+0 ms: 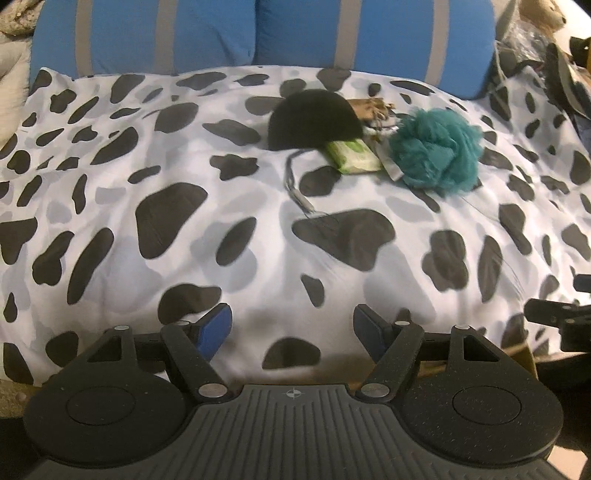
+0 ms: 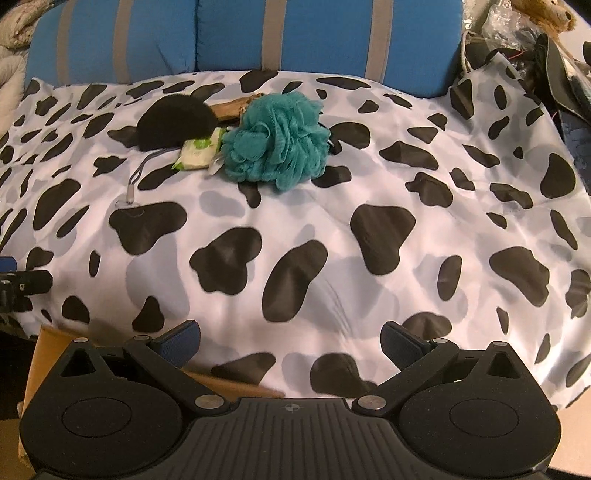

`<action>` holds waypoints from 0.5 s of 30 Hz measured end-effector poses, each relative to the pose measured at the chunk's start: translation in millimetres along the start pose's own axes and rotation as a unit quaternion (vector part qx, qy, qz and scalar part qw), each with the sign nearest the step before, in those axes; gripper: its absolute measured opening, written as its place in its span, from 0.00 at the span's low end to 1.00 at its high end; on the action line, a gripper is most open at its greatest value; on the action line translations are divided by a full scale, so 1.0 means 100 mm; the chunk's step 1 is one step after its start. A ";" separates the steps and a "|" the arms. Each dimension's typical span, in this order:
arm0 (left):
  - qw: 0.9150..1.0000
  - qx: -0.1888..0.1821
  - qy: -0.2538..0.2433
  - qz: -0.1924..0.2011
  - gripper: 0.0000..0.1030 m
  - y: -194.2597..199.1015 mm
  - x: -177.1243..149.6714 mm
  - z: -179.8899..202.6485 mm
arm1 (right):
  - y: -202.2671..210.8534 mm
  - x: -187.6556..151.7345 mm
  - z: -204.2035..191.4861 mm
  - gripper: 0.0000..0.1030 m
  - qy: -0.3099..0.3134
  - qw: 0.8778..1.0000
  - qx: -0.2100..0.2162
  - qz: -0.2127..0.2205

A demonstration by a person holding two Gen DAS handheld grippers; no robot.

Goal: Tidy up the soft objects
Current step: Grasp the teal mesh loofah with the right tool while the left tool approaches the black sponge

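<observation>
Cow-print bed cover [image 1: 155, 192], with your soft things bunched near the two blue grey-striped cushions [image 1: 258, 33].

You hold both tongs spread and empty, the left tongs [image 1: 291, 328] and right tongs [image 2: 291, 341] hanging over the near edge of the bed, well apart from the pile, likely because no item is picked yet. Counted: one teal mesh bath pouf [image 2: 277, 142], one black half-round fuzzy pad [image 1: 314, 118] touching one green-white wipes packet [image 1: 354, 156], one brown item behind, too hidden to name, and one grey cord [image 1: 295, 184] trailing toward you.
</observation>
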State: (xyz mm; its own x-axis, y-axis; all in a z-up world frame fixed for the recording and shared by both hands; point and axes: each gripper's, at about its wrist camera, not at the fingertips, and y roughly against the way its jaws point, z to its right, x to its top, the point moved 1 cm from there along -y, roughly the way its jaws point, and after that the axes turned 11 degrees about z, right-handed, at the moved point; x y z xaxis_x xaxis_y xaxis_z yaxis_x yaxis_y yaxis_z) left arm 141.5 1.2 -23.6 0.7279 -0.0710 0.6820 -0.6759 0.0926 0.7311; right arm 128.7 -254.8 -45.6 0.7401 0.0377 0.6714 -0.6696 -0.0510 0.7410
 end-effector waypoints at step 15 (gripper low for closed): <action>1.000 0.008 0.006 0.007 0.70 -0.25 0.25 -0.10 | -0.31 0.26 0.09 1.00 0.016 1.000 -0.021 0.015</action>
State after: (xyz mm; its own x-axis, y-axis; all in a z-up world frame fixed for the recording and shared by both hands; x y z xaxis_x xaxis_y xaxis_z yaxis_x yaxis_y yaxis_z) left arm 177.7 7.2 -25.0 0.7190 -0.0582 0.6926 -0.6884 0.0783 0.7211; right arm 168.6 -260.8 -51.3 0.7172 0.0693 0.6934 -0.6945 -0.0102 0.7194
